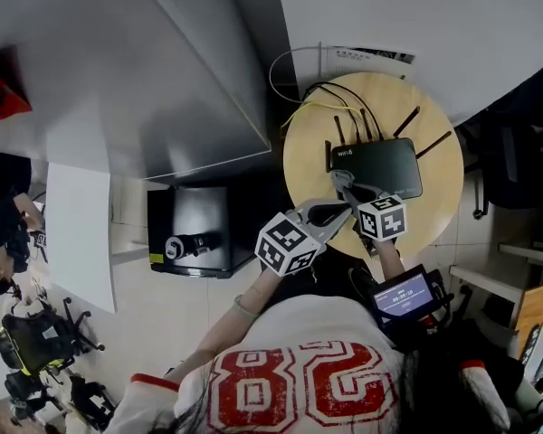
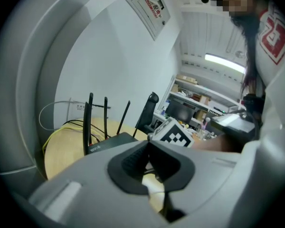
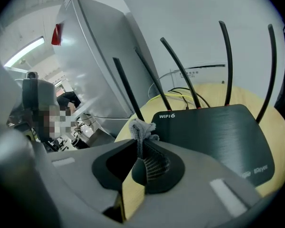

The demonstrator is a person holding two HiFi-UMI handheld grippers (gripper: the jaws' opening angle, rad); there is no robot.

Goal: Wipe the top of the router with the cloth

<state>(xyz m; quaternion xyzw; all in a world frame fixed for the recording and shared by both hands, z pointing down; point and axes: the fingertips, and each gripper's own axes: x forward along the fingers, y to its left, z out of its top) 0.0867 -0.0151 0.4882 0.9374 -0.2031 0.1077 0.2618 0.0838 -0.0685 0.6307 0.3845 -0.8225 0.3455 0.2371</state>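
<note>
While the right gripper (image 3: 141, 148) is clamping a grey cloth (image 3: 141, 128) between closed jaws, it is pointing at the near left corner of the black router (image 3: 218, 132). The router is lying flat on the round table (image 1: 309, 152). The left gripper (image 2: 148, 145) is keeping its jaws closed on nothing, just beside the right one.

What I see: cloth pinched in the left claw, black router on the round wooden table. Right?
No: the cloth is pinched in the right claw, per the right gripper view; the left claw holds nothing. The black router is on the round wooden table.
</note>
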